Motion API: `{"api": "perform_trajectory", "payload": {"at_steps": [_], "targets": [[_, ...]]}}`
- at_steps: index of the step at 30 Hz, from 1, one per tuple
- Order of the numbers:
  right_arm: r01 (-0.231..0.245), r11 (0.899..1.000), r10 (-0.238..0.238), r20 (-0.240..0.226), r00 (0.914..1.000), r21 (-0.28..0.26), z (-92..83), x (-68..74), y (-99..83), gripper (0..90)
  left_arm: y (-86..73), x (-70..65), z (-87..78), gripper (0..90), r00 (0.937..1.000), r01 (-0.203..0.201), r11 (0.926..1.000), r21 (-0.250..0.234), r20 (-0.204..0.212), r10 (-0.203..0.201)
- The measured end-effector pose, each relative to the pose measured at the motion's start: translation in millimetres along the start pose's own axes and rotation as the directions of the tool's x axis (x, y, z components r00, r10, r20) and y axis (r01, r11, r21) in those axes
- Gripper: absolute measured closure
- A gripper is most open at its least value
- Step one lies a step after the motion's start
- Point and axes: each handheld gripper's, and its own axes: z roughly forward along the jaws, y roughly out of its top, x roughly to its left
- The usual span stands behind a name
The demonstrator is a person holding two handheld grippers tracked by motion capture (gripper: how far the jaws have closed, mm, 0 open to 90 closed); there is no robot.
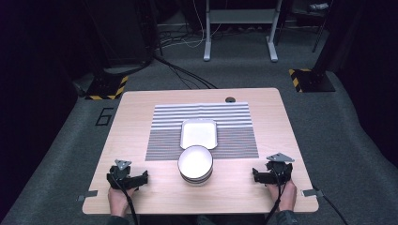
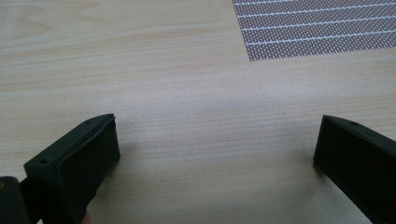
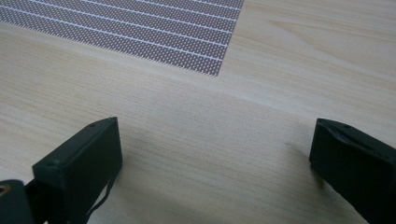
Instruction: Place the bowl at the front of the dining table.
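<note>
Wooden worktop (image 1: 141, 101) lies bare under both sets of jaws, which stand wide apart with nothing between them. The left gripper (image 1: 127, 178) and right gripper (image 1: 272, 174) rest near the front edge, well apart from the stacked bowls (image 1: 195, 164) midway between them. A careless reach could, I think, tip that stack or knock the white tray (image 1: 199, 133) on the striped mat (image 1: 202, 131) beyond.
</note>
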Motion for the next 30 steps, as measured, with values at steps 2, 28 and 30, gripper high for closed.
{"api": "perform_trajectory", "payload": {"at_steps": [2, 28, 30], "targets": [[0.0, 1.0, 0.0, 0.0, 1.0, 0.0, 0.0, -0.1, 0.0, 1.7, 0.0, 0.0, 0.0, 0.0, 1.0, 0.0, 1.0, 0.0, 0.0, 0.0], [-0.01, 1.0, 0.01, 0.012, 0.9999, 0.005, -1.2, 1.0, -0.2, 1.9, -2.6, -2.9, -4.0, 0.0, 0.9989, -0.033, 0.9994, 0.011, 0.033, 0.033], [-0.018, 1.0, 0.017, 0.016, 0.9997, 0.018, -0.4, 0.4, 1.5, 0.5, -3.0, -3.0, -5.4, 0.0, 0.9988, -0.036, 0.9992, 0.019, 0.035, 0.035]]}}
